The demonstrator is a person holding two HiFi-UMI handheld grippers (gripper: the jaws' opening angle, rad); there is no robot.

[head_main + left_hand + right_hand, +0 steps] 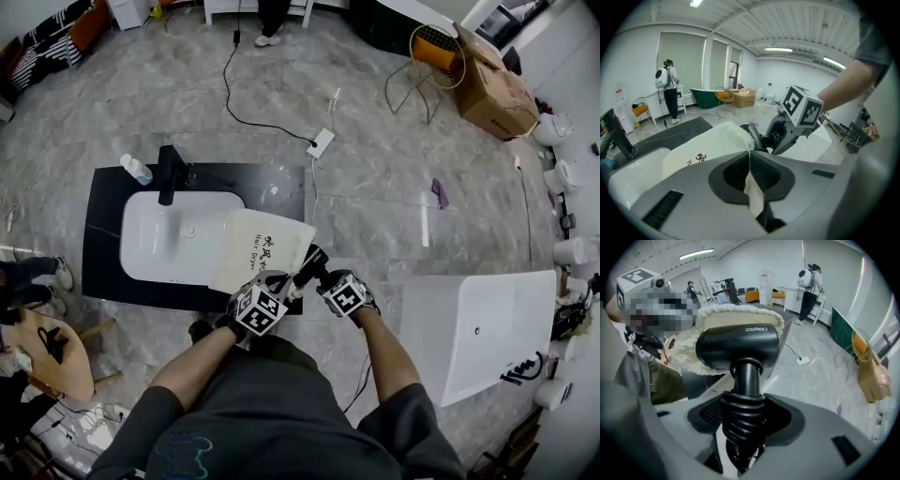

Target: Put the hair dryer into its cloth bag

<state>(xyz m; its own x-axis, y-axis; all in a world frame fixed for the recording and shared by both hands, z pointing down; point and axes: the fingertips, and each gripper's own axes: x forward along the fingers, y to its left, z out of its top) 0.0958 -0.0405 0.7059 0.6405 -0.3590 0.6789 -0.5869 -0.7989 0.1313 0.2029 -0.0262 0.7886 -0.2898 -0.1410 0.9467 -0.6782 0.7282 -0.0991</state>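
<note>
Your left gripper [278,284] has its jaws pressed together on the cloth bag's [261,246] rim. A cream fold of it is pinched flat between the pads [764,174]. The bag lies on the black counter [105,234], overlapping the white basin [159,239] at the basin's 3 o'clock side. Its mouth is at its own 5 o'clock corner, toward you. At 3 o'clock of the left gripper, your right gripper [314,267] holds its jaws wide but clamped on the hair dryer's [738,345] handle, over the cord [742,420] coiled round it. The dryer's barrel sits at the bag's mouth, the cream rim arching over it from 9 to 2 o'clock. You cannot tell whether it is inside.
</note>
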